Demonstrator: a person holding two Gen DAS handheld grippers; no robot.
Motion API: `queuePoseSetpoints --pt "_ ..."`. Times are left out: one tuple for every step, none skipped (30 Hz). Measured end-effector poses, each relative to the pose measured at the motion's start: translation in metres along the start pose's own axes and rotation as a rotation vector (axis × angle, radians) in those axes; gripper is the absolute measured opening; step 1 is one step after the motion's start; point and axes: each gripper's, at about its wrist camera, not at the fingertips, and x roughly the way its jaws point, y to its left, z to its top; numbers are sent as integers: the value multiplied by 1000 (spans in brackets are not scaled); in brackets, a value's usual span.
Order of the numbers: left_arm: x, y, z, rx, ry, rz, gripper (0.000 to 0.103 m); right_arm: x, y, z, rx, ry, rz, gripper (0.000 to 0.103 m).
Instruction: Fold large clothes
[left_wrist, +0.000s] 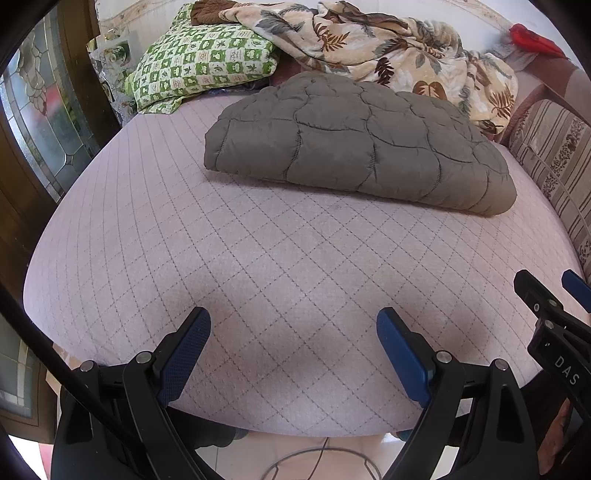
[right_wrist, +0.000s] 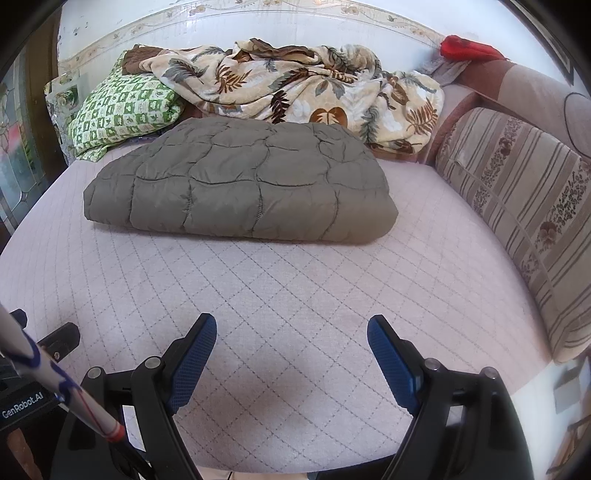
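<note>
Nearest the lens, the left hand-held gripper (left_wrist: 293, 354) is held with its blue-padded fingers (left_wrist: 184, 360) spread wide, gripping nothing, above the near edge of the bed (left_wrist: 258, 266), which is covered in pale pink diamond-stitched fabric. At the right edge of that view the other tool's black body is seen, marked "DAS". The right hand-held gripper (right_wrist: 291, 358) is likewise spread wide and empty over the bed (right_wrist: 295, 295); at its lower left the neighbouring tool is seen, lettered "GenRobot.AI", with a white rod striped blue and red across it.

Further back, a green-and-white checked pillow (right_wrist: 122, 110) is seen at the left. A folded grey quilted jacket (right_wrist: 240, 188) is laid flat mid-bed, well apart from both tools. Behind it a leaf-print blanket (right_wrist: 303, 88) is heaped, and a striped cushion (right_wrist: 517, 206) is propped at the right.

Only the left view shows a stained-glass door (left_wrist: 40, 122) and cables on the floor (left_wrist: 317, 458).
</note>
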Motion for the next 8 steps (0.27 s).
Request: queuePoseSetpoints --pt "1 1 1 -2 0 -3 91 0 1 2 -5 -2 3 87" --pt "2 1 3 -4 1 -6 91 1 3 3 -9 -4 5 87" --pt "3 2 4 -7 -1 -8 91 1 4 5 -12 -5 7 87" --pt "4 4 5 -10 -2 -9 91 2 6 6 -16 -6 9 87" --pt "4 5 6 -13 -3 -12 91 4 8 8 -18 -6 13 87" --pt "5 6 7 -17 -2 -14 91 5 9 10 -19 -3 20 88" --pt "6 7 8 -20 0 -12 91 7 10 11 -20 1 26 88" --pt "8 9 8 -21 2 -11 91 9 12 11 -22 7 33 88"
